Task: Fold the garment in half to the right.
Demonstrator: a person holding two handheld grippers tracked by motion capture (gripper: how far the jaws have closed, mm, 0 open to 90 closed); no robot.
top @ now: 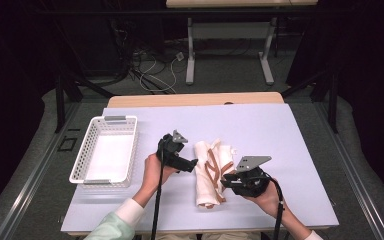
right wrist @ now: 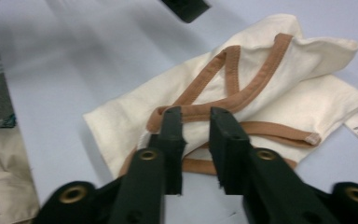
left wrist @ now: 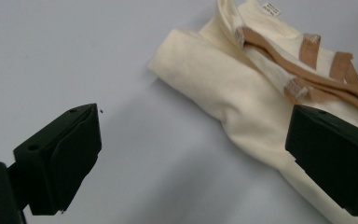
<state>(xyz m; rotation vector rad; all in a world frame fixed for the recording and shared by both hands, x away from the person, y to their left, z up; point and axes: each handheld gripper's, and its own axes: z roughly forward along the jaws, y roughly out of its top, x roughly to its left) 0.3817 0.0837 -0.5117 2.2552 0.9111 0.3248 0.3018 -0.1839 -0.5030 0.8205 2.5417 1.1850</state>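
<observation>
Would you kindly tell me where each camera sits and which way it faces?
High view: above the person's side, looking forward and down on the table; both forearms, left claw and right claw show.
Left gripper view: rides the left claw, jaws wide apart, facing the folded cream bag.
Right gripper view: rides the right claw, jaws narrowly apart over the bag's brown strap.
All three share the bag.

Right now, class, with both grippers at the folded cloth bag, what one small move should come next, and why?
Probably the left gripper should ease toward the bag and close on its near edge. Its fingers stand wide open, one over bare table and one over the cloth, gripping nothing. The right gripper sits nearly closed at the brown strap, so a second grip looks needed before lifting toward the basket.
</observation>
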